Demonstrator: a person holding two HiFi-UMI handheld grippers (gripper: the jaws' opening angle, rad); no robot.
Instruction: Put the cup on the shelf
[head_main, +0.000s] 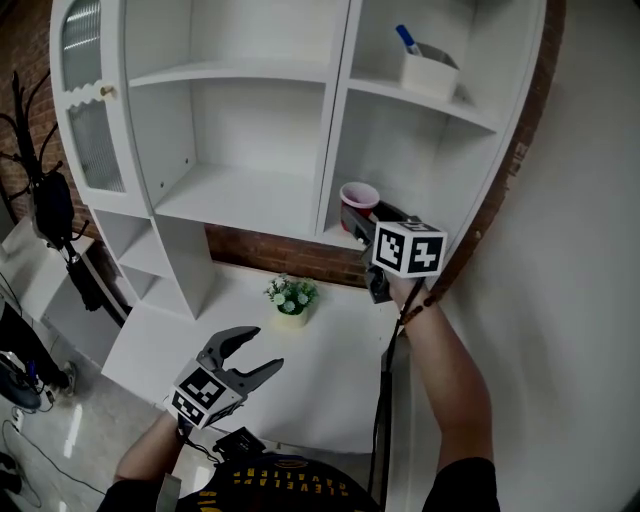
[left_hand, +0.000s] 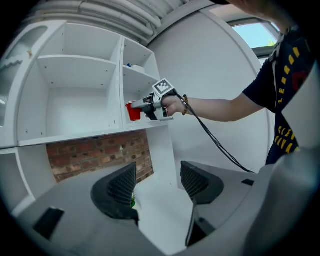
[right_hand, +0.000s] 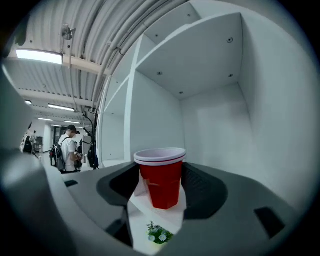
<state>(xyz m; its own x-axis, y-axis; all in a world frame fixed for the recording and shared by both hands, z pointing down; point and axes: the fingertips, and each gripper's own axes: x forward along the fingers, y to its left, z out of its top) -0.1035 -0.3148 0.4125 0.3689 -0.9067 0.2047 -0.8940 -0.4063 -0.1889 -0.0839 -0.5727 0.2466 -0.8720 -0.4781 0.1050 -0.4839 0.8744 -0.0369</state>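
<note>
A red cup (head_main: 360, 195) with a white rim stands upright between the pads of my right gripper (head_main: 352, 215), which is shut on it. In the head view the cup sits at the front edge of the lower right compartment of the white shelf unit (head_main: 240, 195). The right gripper view has the cup (right_hand: 161, 177) dead centre in the right gripper (right_hand: 160, 186), facing into that white compartment; I cannot tell whether its base touches the board. The left gripper view shows cup (left_hand: 133, 111) and right gripper (left_hand: 145, 106) from the side. My left gripper (head_main: 262, 348) hangs open and empty over the counter.
A small potted plant (head_main: 291, 297) stands on the white counter (head_main: 330, 370) below the shelf, before a brick back wall (head_main: 270, 255). A white box (head_main: 428, 72) with a blue pen sits one shelf higher. A cable (left_hand: 220, 147) trails from the right gripper. A person (right_hand: 67, 147) stands far off.
</note>
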